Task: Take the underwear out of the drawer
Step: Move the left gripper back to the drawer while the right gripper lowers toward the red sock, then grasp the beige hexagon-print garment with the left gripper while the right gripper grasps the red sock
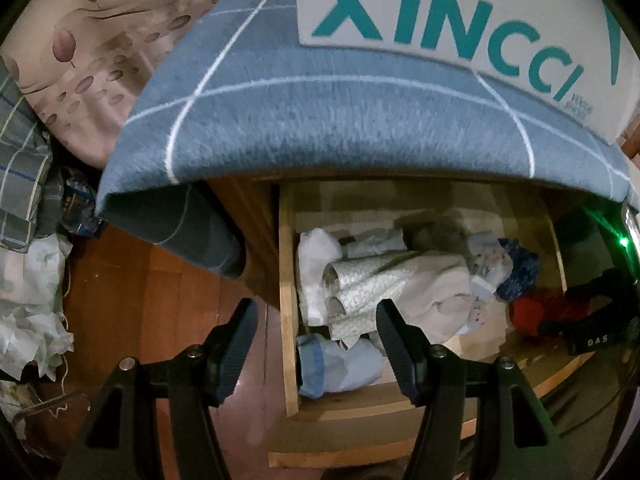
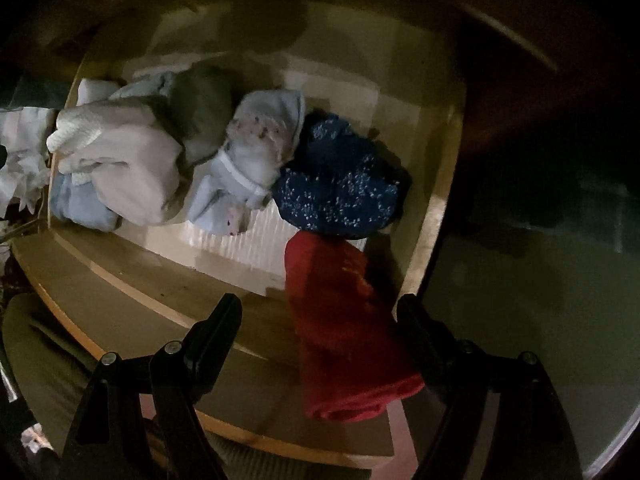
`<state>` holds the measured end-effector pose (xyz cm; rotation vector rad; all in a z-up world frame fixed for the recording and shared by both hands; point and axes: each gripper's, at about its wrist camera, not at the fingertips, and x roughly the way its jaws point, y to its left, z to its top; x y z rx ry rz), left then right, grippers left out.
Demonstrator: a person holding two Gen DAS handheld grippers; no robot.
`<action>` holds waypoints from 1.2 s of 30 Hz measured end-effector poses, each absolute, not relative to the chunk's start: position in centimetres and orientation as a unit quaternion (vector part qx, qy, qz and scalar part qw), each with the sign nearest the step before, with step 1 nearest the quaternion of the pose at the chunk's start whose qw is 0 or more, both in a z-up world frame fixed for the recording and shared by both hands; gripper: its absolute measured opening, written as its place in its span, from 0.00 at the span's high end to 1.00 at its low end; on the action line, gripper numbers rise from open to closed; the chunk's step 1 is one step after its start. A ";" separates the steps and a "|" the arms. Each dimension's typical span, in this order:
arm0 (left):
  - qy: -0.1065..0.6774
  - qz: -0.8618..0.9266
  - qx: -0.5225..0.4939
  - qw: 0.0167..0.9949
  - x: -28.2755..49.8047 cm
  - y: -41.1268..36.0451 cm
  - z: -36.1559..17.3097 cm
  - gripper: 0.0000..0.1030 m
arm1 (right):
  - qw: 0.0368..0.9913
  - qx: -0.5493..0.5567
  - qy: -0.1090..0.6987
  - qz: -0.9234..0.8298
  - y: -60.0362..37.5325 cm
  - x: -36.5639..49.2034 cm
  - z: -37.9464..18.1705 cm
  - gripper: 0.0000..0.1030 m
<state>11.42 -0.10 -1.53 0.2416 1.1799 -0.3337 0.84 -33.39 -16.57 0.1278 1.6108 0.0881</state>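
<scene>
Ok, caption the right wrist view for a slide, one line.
Right hand-held gripper open above a wooden drawer, a red garment between its fingers, a dark blue speckled one just beyond.

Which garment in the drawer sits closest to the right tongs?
The red garment, at the drawer's right front corner. It lies between the open right tongs, while the speckled navy piece and the pale bundles lie farther back.

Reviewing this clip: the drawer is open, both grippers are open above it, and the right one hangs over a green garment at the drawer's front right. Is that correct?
Not quite: the garment is red, not green, as the right wrist view shows. The rest stands: the drawer is open, and the left gripper and right gripper are both open above it, the right one over that garment at the front right.
</scene>
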 end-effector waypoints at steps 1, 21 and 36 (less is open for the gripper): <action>0.554 -0.155 0.116 0.810 11.5 -0.1 -1.8 0.39 | 0.685 0.059 0.725 0.043 -33.4 0.9 -16.8 0.24; 0.570 -0.188 0.165 0.782 11.4 -3.7 -4.4 0.39 | 0.649 0.005 0.761 0.024 -31.5 0.8 -20.4 0.44; 0.623 -0.223 0.148 0.735 11.4 -6.0 -7.0 0.39 | 0.718 0.057 0.693 -0.030 -33.9 -3.1 -19.6 0.74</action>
